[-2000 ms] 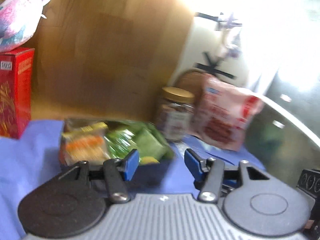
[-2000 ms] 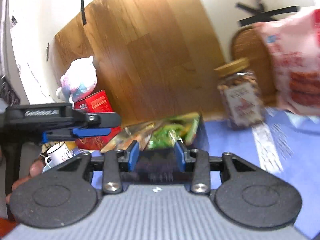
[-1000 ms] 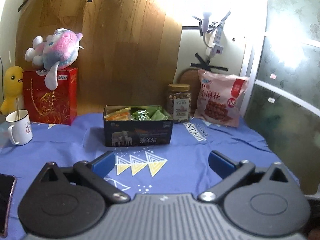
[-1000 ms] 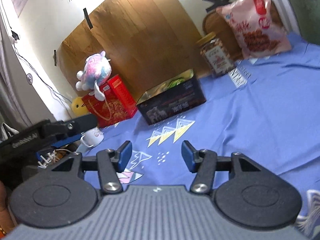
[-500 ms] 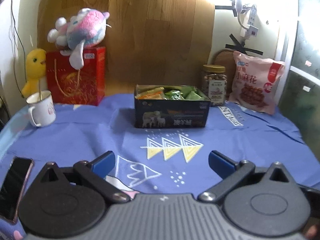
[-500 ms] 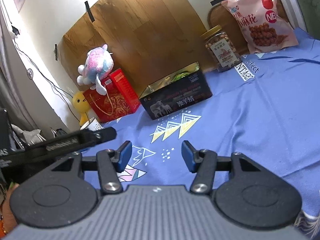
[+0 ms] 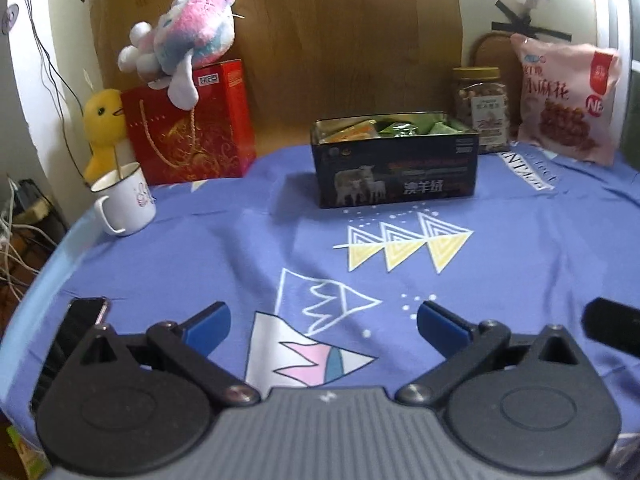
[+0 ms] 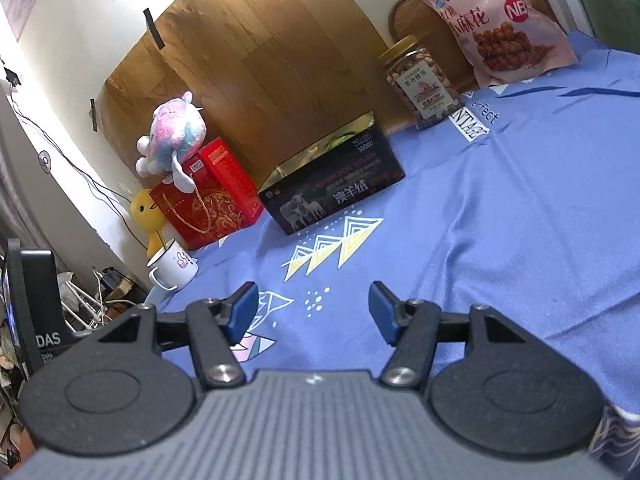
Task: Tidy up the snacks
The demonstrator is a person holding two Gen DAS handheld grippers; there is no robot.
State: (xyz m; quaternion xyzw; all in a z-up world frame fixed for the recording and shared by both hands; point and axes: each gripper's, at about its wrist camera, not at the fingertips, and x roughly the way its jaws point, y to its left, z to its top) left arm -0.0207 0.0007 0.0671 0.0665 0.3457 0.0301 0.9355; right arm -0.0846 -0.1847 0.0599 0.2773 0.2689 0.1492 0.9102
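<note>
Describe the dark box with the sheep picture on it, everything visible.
The dark rectangular box with a sheep picture stands upright and lidless near the back of the blue patterned tablecloth. Its front shows white sheep and pale lettering; the inner walls look shiny and golden. Orange and green snack packets fill it to about rim height. It looks like printed tin or card. The clear nut jar with a gold lid stands just behind its right corner; contact cannot be told. Neither tool touches it.

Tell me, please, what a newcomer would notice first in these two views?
Probably the open dark tin box of green and orange snack packets, standing mid-table on the blue patterned cloth. Next, the pink printed snack bag leaning at the back right beside a gold-lidded nut jar, and the pink-and-blue plush toy atop a red gift box at left.
</note>
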